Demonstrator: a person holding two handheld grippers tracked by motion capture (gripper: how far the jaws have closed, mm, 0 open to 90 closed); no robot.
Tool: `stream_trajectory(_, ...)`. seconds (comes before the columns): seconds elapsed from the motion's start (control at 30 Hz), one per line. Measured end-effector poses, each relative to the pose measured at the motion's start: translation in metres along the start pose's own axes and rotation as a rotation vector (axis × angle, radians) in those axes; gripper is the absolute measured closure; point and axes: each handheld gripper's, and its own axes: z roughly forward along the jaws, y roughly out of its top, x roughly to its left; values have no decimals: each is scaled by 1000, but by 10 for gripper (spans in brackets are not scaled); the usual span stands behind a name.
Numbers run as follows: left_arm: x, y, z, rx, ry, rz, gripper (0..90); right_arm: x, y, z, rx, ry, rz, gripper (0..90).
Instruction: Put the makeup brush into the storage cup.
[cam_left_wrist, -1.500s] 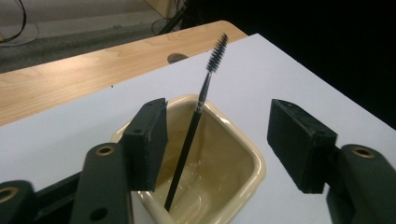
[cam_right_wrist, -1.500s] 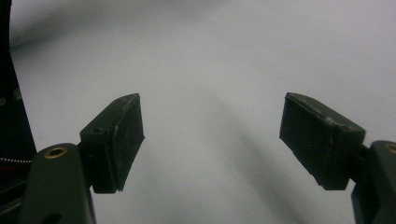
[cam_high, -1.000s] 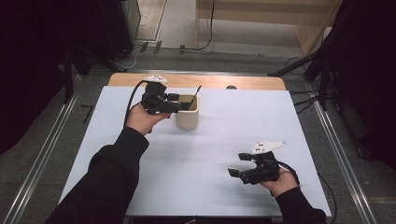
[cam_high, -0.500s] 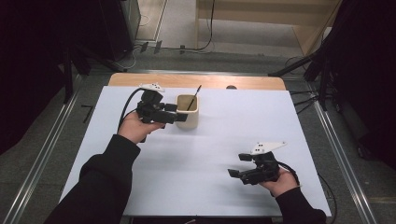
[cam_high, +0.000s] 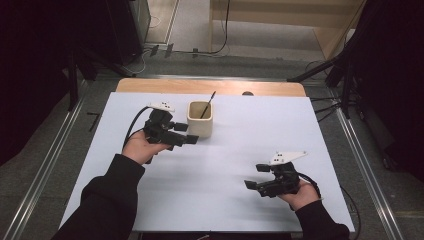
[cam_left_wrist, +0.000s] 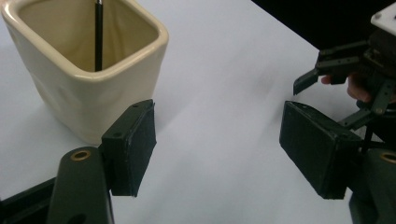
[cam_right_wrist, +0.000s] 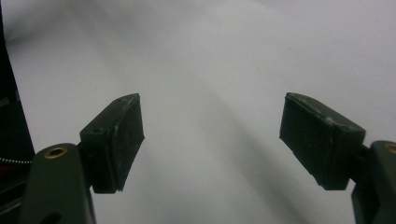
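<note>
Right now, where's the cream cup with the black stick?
In the high view the cream cup stands on the white table, left of centre toward the far edge, just beyond the open left tool; the black stick leans inside it.

tbl: white sheet (cam_high: 225, 165) | far edge: wood strip (cam_high: 210, 87) | floor: cables (cam_high: 220, 47) (grey, behind tbl)

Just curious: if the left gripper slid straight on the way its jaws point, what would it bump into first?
Probably nothing nearby: the left gripper points past the cream ceramic cup, over bare white tabletop; the right gripper lies farther off.
</note>
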Motion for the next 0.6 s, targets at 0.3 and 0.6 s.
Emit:
stream_trajectory(0.3,-2,-14,2,1,1,2,258,-1,0,0,4,-2,2,226)
stream_trajectory(0.6,-6,-31,7,30,-7,10,261,-2,0,0,1,-3,4,226)
